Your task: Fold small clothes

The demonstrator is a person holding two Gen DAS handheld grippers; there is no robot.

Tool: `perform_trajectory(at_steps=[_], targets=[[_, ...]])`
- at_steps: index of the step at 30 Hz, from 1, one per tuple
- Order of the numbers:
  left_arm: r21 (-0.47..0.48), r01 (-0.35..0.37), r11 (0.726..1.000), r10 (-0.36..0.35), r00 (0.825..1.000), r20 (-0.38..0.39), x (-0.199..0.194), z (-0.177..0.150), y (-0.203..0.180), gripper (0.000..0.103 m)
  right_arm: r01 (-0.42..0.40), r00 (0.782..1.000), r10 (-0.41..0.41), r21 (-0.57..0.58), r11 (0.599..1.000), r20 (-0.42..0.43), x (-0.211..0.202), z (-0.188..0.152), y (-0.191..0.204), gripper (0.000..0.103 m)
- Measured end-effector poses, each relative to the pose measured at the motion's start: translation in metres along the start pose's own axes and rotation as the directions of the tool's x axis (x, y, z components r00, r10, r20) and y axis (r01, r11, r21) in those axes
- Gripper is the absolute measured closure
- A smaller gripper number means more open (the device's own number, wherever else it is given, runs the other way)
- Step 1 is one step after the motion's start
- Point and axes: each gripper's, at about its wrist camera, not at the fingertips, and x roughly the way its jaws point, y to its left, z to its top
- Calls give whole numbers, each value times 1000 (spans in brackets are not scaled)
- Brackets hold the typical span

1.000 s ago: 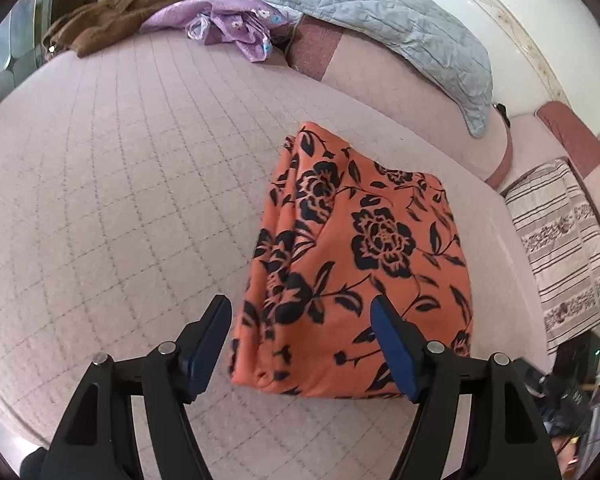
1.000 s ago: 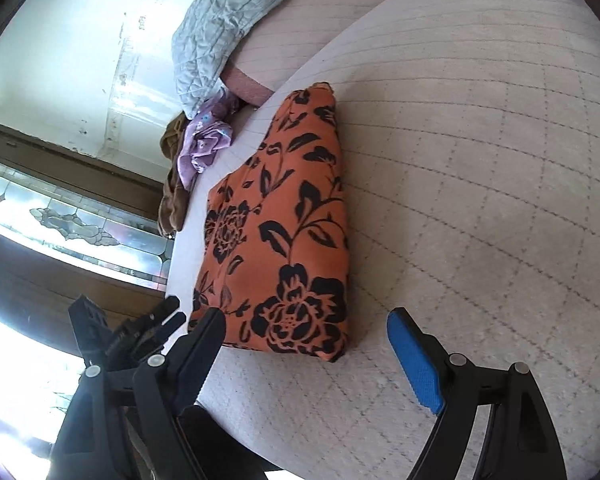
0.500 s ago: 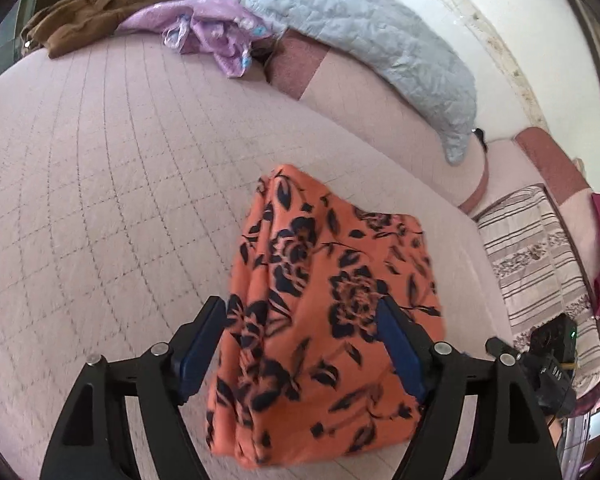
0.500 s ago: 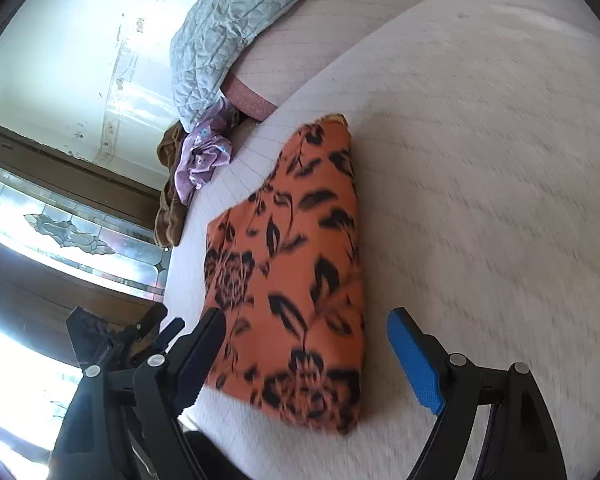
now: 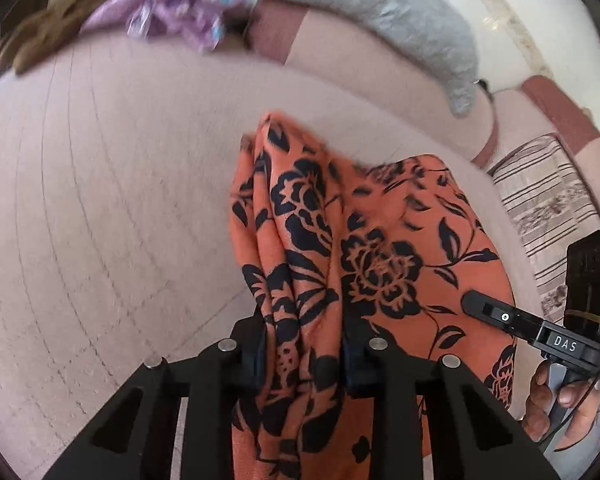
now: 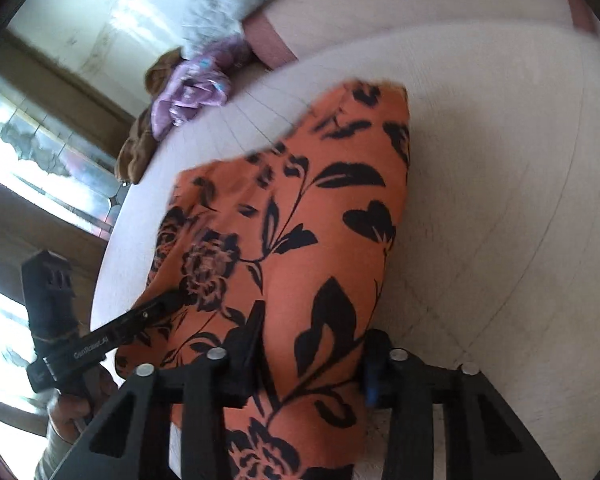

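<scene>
On the quilted pale-pink bed cover (image 5: 112,208), as the left wrist view has it, the folded orange cloth with black flowers (image 5: 380,240) lies near the bed's front edge, and its left-hand bunch of layers rises into the left gripper (image 5: 302,354), whose jaws are closing with the pads already pressing the fabric from both sides. Right of the cloth the right gripper's black body shows, with fingers (image 5: 540,412) of the person's hand curled round its handle. Beyond the cloth, against the headboard end, sit a grey quilted pillow (image 5: 400,16), a crumpled lilac garment (image 5: 172,16) and a brown one (image 5: 48,28); to the cloth's right lies a striped bedding piece (image 5: 548,200). In the right wrist view, the right gripper (image 6: 312,360) is likewise closing on the cloth's near right end, the fabric swelling between its pads, while the left gripper's body crosses the cloth's left side. Left of the cloth a window (image 6: 28,152) glares with daylight. The step in hand looks like taking hold of the near edge with both claws; the next move probably calls for lifting both corners together and evenly, so the stacked layers do not slip apart, and carrying them either over for another fold or off to a pile.
</scene>
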Motion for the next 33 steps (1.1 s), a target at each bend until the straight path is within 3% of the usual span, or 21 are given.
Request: perform_trajectory(at_steps=[7,9,10,11,12,13,14,16,19,22,23,26,27,28,29,33], targets=[[76,98,992,-106,988,110,-35,16,-48,72,48,985,-40,-46,998,170,-62,18,17,63],[67,95,993,-100,992,74,-20,14,-45,61,37,980,-36,-2,999,195,-67,22,0,59],[67,73,995,-76,996,46,-8,12,-42,43,43,979,-48,34,999,196,-63,22,-11,56],[72,4,997,-4,1000,-3,10,8,-39,32,64,978,-79,81,995,192,-57,21,-22,46],[68,-77,995,80,996,-44,25,2,-33,32,81,978,-101,116,990,181,-50,17,-31,40],[64,-103,993,108,991,-75,31,-3,-27,32,107,980,-133,169,980,148,-40,10,-45,40],[43,-87,995,92,990,-108,35,-10,-15,32,139,979,-165,199,970,119,-32,3,-50,40],[2,-76,997,76,994,-75,21,-20,3,32,143,978,-171,215,966,122,-28,-13,-41,40],[6,-80,997,80,997,-10,-10,-27,14,32,146,963,-182,183,972,197,-42,-28,-17,40],[49,-80,996,78,996,40,-36,-44,16,31,104,954,-134,124,987,270,-55,-33,8,40],[64,-99,993,97,995,41,-33,-49,12,27,87,952,-112,98,991,284,-59,-33,16,33],[120,-206,971,215,974,-67,-1,-66,12,25,48,969,-55,37,998,242,-33,-34,36,15],[110,-208,972,217,974,-72,0,-70,14,24,67,981,-73,39,997,180,-14,-37,33,15],[93,-206,974,212,975,-62,-7,-71,14,24,135,988,-139,59,989,66,12,-42,26,15],[86,-209,974,213,976,-46,-14,-70,13,25,180,982,-183,57,982,41,19,-48,26,15],[134,-258,957,257,966,21,-40,-73,5,25,246,959,-238,-37,969,152,-10,-64,56,15]])
